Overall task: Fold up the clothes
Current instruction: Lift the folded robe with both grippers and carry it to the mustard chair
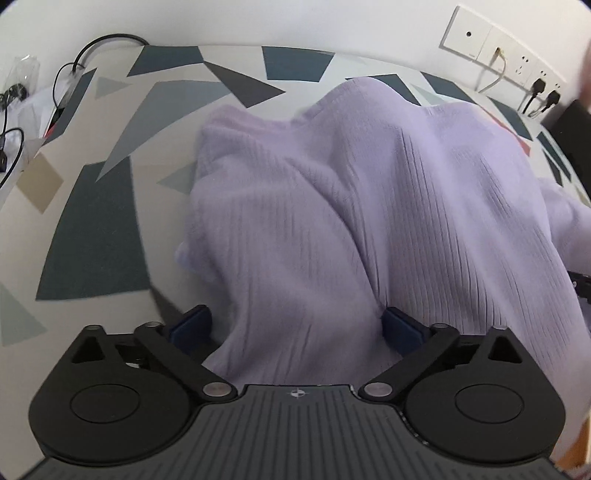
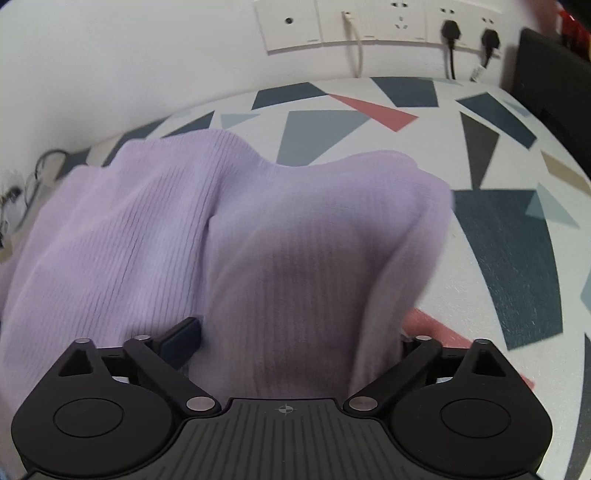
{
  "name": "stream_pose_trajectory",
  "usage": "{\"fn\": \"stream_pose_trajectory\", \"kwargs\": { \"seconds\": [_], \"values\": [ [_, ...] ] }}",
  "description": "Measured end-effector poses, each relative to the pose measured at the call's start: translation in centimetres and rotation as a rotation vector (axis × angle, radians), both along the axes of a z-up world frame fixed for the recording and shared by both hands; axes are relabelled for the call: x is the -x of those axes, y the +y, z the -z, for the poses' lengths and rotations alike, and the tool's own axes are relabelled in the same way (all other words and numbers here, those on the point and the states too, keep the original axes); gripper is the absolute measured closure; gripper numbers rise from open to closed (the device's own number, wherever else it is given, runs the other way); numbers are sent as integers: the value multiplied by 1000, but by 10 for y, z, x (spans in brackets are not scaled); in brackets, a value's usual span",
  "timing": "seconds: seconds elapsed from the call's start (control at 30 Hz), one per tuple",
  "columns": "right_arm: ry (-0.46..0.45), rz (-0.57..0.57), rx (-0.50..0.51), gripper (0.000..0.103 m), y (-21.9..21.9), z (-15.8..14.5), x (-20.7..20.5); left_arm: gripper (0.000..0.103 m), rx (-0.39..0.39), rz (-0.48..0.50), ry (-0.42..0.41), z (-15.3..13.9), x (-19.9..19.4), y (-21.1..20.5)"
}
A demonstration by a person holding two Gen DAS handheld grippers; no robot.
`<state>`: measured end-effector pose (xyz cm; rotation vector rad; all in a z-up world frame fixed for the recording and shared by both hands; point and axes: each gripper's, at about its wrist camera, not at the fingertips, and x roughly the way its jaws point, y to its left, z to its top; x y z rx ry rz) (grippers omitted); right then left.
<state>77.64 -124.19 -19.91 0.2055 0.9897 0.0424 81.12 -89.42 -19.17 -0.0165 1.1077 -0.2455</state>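
Note:
A lilac ribbed knit garment (image 1: 351, 206) lies bunched on the patterned table and drapes over both grippers. In the left wrist view my left gripper (image 1: 295, 321) has its blue pads (image 1: 192, 321) wide apart with cloth lying between them. In the right wrist view the same garment (image 2: 229, 240) covers my right gripper (image 2: 295, 332); one blue pad (image 2: 183, 338) shows at the left, the other is hidden under cloth. The jaws stand wide apart with fabric between them.
The table (image 1: 92, 229) has a white cloth with grey, blue and pink triangles. Wall sockets with plugs (image 2: 450, 29) sit at the back. Black cables (image 1: 74, 66) lie at the far left. A dark object (image 2: 546, 81) stands at the right.

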Motion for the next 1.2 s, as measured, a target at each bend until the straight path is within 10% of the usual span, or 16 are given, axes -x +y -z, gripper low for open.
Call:
{"fn": "stream_pose_trajectory", "kwargs": {
  "seconds": [0.07, 0.17, 0.23, 0.27, 0.63, 0.9, 1.07, 1.2],
  "values": [
    [-1, -1, 27, 3, 8, 1, -6, 4, -19, 10, 1, 1, -4, -8],
    [-13, -15, 26, 11, 14, -1, -9, 50, 10, 67, 3, -8, -2, -17],
    [-22, -53, -18, 59, 15, -8, -6, 62, -7, 64, -6, -15, 5, -25],
    [-28, -69, -10, 60, 19, -12, -4, 69, -15, 52, -21, -18, 9, -27],
    [-254, -224, -105, 67, 34, -83, 5, 73, 215, -257, -152, -77, 75, 15],
    [-356, -580, -215, 67, 51, -105, 21, 74, 84, -552, -277, -117, 189, -8],
    [-295, -742, -337, 67, 65, -98, 51, 74, -54, -657, -267, -124, 266, -26],
    [-189, -830, -397, 67, 88, -96, 70, 74, -19, -842, -281, -133, 331, -11]
  ]
}}
